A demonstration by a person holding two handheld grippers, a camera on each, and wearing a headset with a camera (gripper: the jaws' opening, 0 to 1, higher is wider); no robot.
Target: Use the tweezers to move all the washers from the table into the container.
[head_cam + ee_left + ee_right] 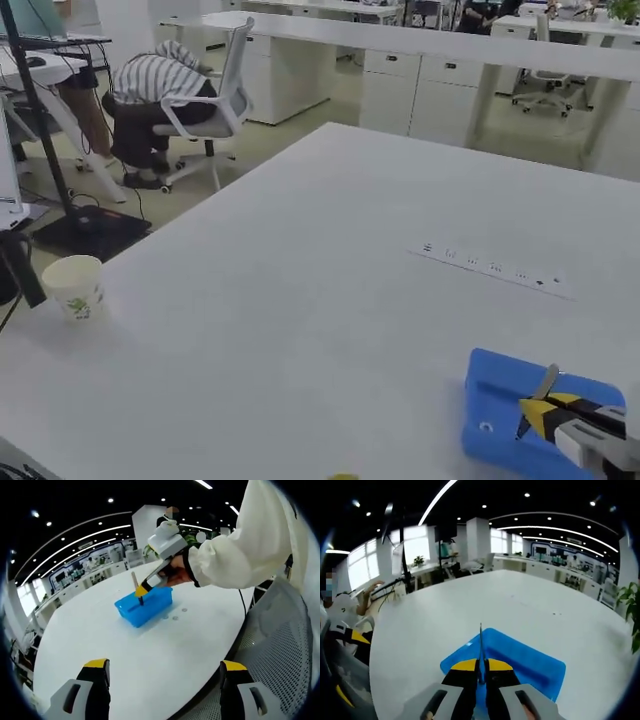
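A wide white table [300, 330] in an open-plan office carried a blue container [495, 440], a shallow rectangular tray, near the table's lower right corner in the head view. The right claw [481, 667], with yellow-tipped jaws, was clamped tight on a pair of slim metal tweezers [481, 640], whose points stuck out ahead of the jaws and hung over the container's open inside. In the left gripper view, a hand in a white sleeve [240, 545] held that right claw above the container, and a few small washers [175, 618] lay on the bare table just beside the container's near wall. Whether the tweezer tips pinched a washer could not be told. The left claw [165, 680] stood low over the near edge of the table, well apart from the container, its two jaws spread wide with nothing between them; a grey mesh chair back [285, 650] showed just to its right. Farther off in the head view, a paper cup [75, 285] stood near the table's left edge, a flat power strip [495, 268] lay toward the far side, and a person in a striped top [155, 80] sat hunched on an office chair [225, 95] beyond the table.
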